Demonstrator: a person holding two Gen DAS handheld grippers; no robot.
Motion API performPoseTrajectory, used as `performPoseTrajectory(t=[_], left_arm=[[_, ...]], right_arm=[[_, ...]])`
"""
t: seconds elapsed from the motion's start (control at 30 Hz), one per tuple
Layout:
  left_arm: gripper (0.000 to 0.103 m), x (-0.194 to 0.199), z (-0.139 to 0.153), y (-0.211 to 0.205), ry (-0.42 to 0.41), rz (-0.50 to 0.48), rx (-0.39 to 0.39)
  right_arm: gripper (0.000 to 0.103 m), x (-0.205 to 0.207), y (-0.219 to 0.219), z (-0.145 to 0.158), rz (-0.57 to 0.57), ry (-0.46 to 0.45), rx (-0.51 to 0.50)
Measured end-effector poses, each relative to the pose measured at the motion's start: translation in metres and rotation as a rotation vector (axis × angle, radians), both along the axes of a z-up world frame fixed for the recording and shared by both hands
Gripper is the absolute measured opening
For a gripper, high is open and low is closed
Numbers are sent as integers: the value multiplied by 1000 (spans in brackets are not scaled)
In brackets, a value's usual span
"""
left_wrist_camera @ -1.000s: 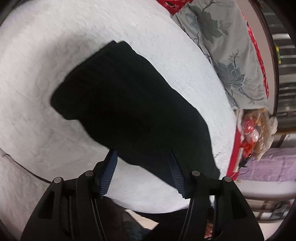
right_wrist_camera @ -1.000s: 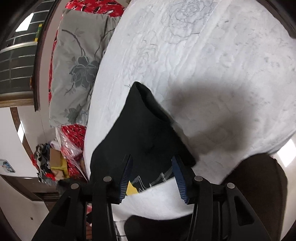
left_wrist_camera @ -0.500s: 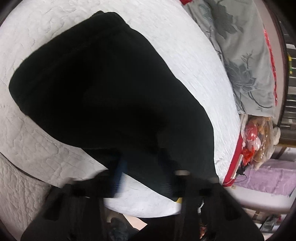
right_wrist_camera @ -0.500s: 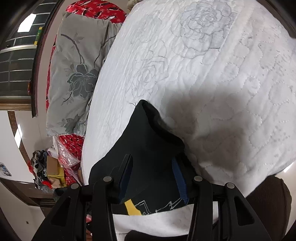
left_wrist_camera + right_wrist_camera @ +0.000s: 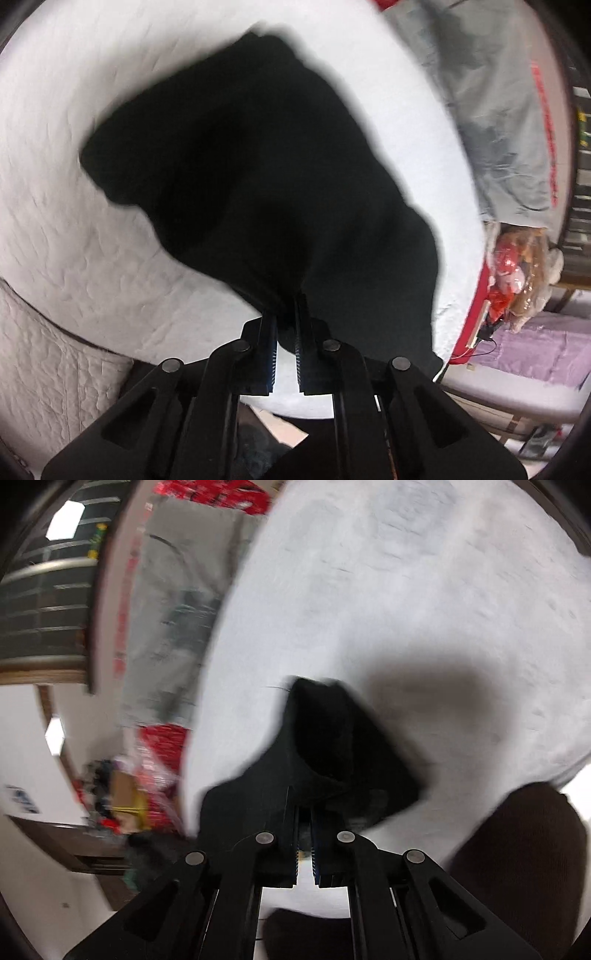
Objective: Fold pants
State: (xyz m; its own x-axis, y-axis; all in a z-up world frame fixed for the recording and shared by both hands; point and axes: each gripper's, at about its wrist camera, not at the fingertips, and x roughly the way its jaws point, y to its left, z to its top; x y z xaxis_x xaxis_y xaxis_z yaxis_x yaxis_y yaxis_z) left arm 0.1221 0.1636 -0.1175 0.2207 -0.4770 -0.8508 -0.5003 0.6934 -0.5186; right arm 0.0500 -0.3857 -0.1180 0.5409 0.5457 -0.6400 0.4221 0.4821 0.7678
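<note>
Left gripper (image 5: 286,314): jaws just closed, pinching near edge of black soft-fabric pants (image 5: 258,177), cloth bunched between pads. Pants lie on white quilted bedspread (image 5: 74,221), seemingly already folded shorter. Right gripper (image 5: 304,812): jaws just closed, clamped on other near corner of pants (image 5: 325,746). Judgement: both grasps made; next fold, carrying near edge toward far end, not yet done.

No legible text anywhere.
</note>
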Motion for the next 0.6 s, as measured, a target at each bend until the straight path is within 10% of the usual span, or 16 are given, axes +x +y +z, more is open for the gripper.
performPoseTrajectory(t=[0.4, 0.5, 0.6], left_arm=[[9, -18, 79, 20, -210, -149, 108], [46, 5, 105, 37, -275, -130, 222], [60, 35, 106, 47, -281, -146, 293]], right_arm=[[52, -10, -22, 61, 55, -70, -245], [54, 3, -23, 71, 69, -105, -287], [54, 26, -12, 70, 118, -126, -299]])
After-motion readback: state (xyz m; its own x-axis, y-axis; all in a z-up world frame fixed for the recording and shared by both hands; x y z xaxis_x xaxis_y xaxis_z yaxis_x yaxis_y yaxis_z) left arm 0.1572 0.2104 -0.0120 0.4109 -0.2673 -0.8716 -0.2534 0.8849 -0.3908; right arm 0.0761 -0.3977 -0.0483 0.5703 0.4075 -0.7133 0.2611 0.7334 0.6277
